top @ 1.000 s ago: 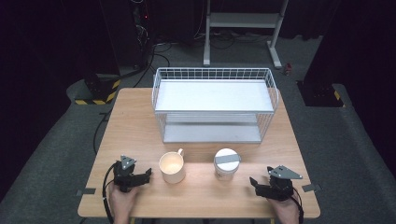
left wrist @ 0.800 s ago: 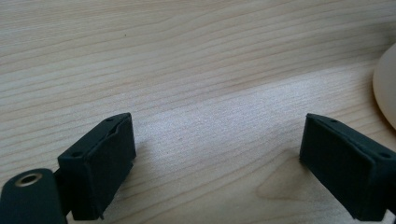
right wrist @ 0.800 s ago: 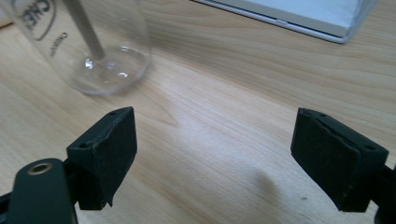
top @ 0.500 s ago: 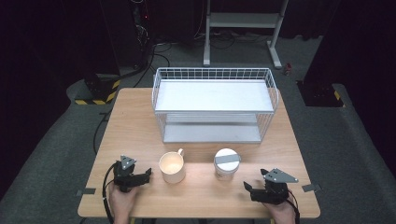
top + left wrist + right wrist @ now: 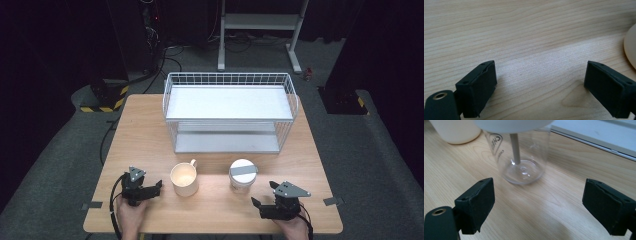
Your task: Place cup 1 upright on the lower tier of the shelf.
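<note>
While sitting at lower centre-right of the high view, clear lidded cup (image 5: 242, 175) just up-left of right gripper (image 5: 261, 208), whose wide-apart jaws have just been opening with nothing between; in the right gripper view, cup (image 5: 520, 152) dead ahead, top cut off by frame edge, grey stick inside. Left gripper (image 5: 157, 187) at lower left, jaws apart and empty, beside cream mug (image 5: 184, 179), mug contents unclear; white wire rack (image 5: 229, 112) behind.

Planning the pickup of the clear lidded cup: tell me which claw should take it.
The right claw, probably. Its jaws have just been opening, nothing is between them, and the clear cup stands straight ahead of them. The left claw faces bare table beside the cream mug, farther from the cup.
</note>
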A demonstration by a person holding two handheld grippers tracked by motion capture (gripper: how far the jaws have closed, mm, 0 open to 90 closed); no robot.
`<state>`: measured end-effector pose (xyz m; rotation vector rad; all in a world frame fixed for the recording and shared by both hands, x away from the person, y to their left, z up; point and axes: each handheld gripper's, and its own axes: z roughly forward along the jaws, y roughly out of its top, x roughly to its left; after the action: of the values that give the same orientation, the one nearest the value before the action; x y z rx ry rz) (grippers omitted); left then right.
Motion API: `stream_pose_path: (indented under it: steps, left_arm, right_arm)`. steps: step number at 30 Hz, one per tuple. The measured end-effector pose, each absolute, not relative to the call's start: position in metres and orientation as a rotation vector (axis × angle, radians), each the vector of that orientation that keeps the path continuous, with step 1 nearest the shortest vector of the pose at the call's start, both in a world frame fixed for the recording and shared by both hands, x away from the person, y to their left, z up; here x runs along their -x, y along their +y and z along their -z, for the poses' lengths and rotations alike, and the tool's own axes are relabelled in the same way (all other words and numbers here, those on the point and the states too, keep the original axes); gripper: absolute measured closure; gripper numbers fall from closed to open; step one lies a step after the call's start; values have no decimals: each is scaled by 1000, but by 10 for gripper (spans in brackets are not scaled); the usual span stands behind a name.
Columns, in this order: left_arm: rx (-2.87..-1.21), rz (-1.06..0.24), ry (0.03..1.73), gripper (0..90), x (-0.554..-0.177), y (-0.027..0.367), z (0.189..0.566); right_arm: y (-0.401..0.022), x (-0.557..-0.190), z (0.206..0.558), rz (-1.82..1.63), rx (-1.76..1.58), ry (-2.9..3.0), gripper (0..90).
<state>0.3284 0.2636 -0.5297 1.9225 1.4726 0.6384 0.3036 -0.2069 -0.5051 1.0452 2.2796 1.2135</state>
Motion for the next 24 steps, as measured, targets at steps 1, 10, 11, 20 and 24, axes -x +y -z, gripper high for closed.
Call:
stream_pose_path:
  steps: [1, 10, 11, 20, 24]
  left_arm:
    - [-1923, -639, 1472, 112, -328, 264, 530]
    - [-1923, -639, 1472, 112, -328, 264, 530]
    - [-1923, -639, 1472, 112, -328, 264, 530]
    - [-1922, -638, 1473, 113, -328, 264, 530]
    - [-1922, -638, 1473, 113, -328, 264, 530]
  right_arm:
    - [-205, -304, 505, -1221, -1036, 2280, 102]
    - [-185, -311, 502, -1247, -998, 2294, 88]
    - [-185, -311, 502, -1247, -998, 2294, 88]
    - [-172, -319, 503, -1241, -981, 2315, 88]
    - [-168, -321, 503, -1240, -982, 2315, 88]
